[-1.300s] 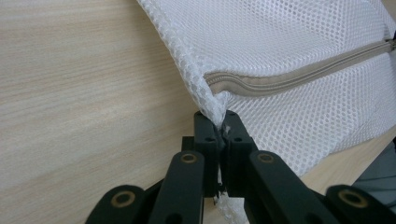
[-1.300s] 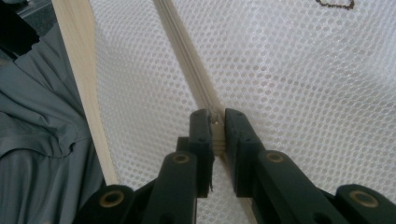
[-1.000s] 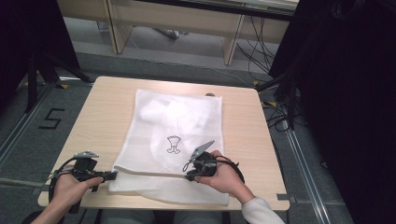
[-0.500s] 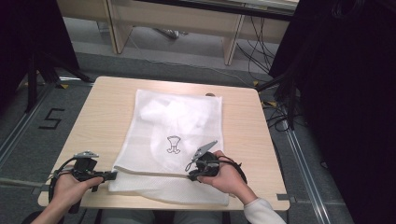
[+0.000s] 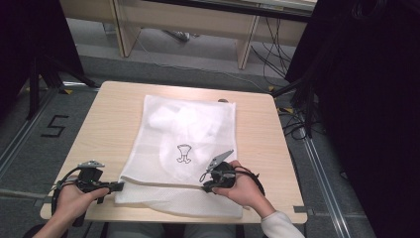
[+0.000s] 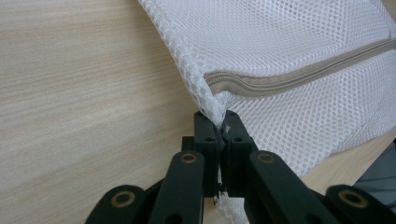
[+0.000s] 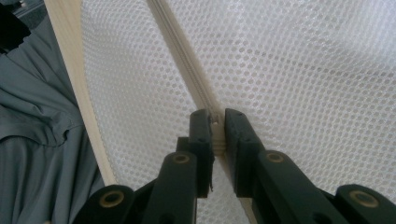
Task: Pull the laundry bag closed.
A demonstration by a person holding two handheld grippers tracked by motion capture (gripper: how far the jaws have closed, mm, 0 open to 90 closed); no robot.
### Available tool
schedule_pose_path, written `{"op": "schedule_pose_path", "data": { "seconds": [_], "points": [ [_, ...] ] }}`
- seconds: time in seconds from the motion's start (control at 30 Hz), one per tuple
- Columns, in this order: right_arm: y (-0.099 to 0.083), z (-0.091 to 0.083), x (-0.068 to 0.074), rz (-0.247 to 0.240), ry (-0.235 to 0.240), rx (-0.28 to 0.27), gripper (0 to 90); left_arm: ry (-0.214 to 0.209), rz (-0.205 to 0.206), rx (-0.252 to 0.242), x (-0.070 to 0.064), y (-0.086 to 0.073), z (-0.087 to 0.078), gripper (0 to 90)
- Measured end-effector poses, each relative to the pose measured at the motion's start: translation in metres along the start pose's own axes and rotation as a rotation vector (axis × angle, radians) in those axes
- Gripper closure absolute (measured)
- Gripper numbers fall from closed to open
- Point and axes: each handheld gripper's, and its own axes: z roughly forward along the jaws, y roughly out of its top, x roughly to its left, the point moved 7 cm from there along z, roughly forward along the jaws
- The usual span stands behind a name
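A white mesh laundry bag (image 5: 183,144) lies flat on the wooden table (image 5: 257,134), with a white garment bearing a small dark print inside it. Its grey zipper (image 6: 299,79) runs along the near part of the bag. My left gripper (image 5: 119,186) sits at the bag's near-left corner and is shut on the mesh corner (image 6: 212,105), left gripper (image 6: 220,119). My right gripper (image 5: 205,186) rests on the bag's near right part; in its own view the right gripper (image 7: 215,116) has its jaws closed on the zipper pull along the zipper (image 7: 182,56).
The table's near edge (image 7: 70,70) runs close below both hands, with grey trousers beyond it. Bare wood lies left and right of the bag. A floor mark "5" (image 5: 55,126), cables (image 5: 292,124) and desk legs surround the table.
The right gripper has edged very slightly to the right along the zipper. The left gripper and the bag's corner have stayed put.
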Motion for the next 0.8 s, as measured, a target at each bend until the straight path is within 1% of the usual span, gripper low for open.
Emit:
{"op": "schedule_pose_path", "data": {
  "seconds": [0.03, 0.07, 0.1, 0.13, 0.17, 0.2, 0.23, 0.27, 0.3, 0.33, 0.37, 0.4, 0.47, 0.5, 0.53, 0.7, 0.73, 0.77, 0.8],
  "points": [
    [-0.0004, -0.0005, 0.0, 0.004, -0.002, -0.001, 82.6, -0.003, 0.022, 0.015, 0.001, -0.0009, -0.0013, 86.3],
    [-0.0007, -0.0004, -0.0008, -0.006, 0.001, 0.0, 82.6, -0.001, 0.004, 0.0, 0.0, -0.0001, -0.0001, 86.3],
    [-0.0012, -0.001, -0.0009, -0.004, 0.0, 0.0, 82.6, -0.002, -0.002, 0.003, 0.0002, -0.0001, 0.0, 86.3],
    [-0.0016, -0.0012, -0.001, 0.0, -0.001, -0.004, 82.6, 0.001, 0.001, 0.003, 0.0002, -0.0001, -0.0001, 86.3],
    [-0.0026, -0.0023, -0.0011, 0.004, -0.006, 0.003, 82.6, 0.001, 0.001, 0.004, 0.0002, -0.0001, -0.0001, 86.3],
    [-0.0027, -0.0019, -0.0017, -0.004, 0.0, -0.001, 82.6, 0.0, 0.003, 0.006, 0.0003, -0.0003, -0.0002, 86.3],
    [-0.0035, -0.0025, -0.0015, 0.005, -0.008, 0.005, 82.6, 0.0, 0.0, 0.004, 0.0003, -0.0001, 0.0, 86.3],
    [-0.0033, -0.0021, -0.0019, -0.001, 0.001, -0.002, 82.6, 0.0, 0.0, 0.004, 0.0002, -0.0001, 0.0, 86.3],
    [-0.0035, -0.0026, -0.0016, 0.007, -0.005, -0.004, 82.6, -0.002, 0.0, 0.004, -0.0001, -0.0001, -0.0001, 86.3],
    [-0.0042, -0.0035, -0.0004, 0.025, -0.004, 0.004, 82.6, -0.006, 0.025, 0.025, 0.0013, -0.0013, -0.0018, 86.3],
    [-0.0035, -0.003, -0.0016, 0.006, -0.007, -0.004, 82.6, -0.004, 0.002, 0.006, 0.0, -0.0003, -0.0002, 86.3],
    [-0.0035, -0.0031, -0.0014, 0.007, -0.006, -0.004, 82.6, -0.001, -0.001, 0.001, 0.0001, 0.0, 0.0001, 86.3],
    [-0.0043, -0.0024, -0.0024, 0.001, 0.001, -0.001, 82.6, -0.001, 0.0, 0.0, 0.0003, 0.0, 0.0001, 86.3],
    [-0.0054, -0.0029, -0.0026, 0.013, -0.008, 0.003, 82.6, -0.007, 0.014, 0.013, 0.0007, -0.0007, -0.0011, 86.3],
    [-0.0062, -0.0033, -0.0032, 0.014, -0.003, 0.005, 82.6, -0.009, 0.025, 0.027, 0.0016, -0.0014, -0.0019, 86.3],
    [-0.0083, -0.0047, -0.0043, 0.013, -0.003, 0.003, 82.6, -0.007, 0.023, 0.024, 0.0014, -0.0012, -0.0018, 86.3],
    [-0.0086, -0.0056, -0.0041, 0.017, -0.007, 0.003, 82.6, -0.003, 0.013, 0.012, 0.0007, -0.0006, -0.001, 86.3],
    [-0.0095, -0.0062, -0.0026, 0.036, -0.007, 0.011, 82.6, -0.003, 0.023, 0.021, 0.0015, -0.0012, -0.0016, 86.3],
    [-0.0097, -0.0065, -0.0035, 0.033, -0.013, 0.01, 82.6, -0.007, 0.022, 0.025, 0.0015, -0.0013, -0.0018, 86.3]
  ]
}}
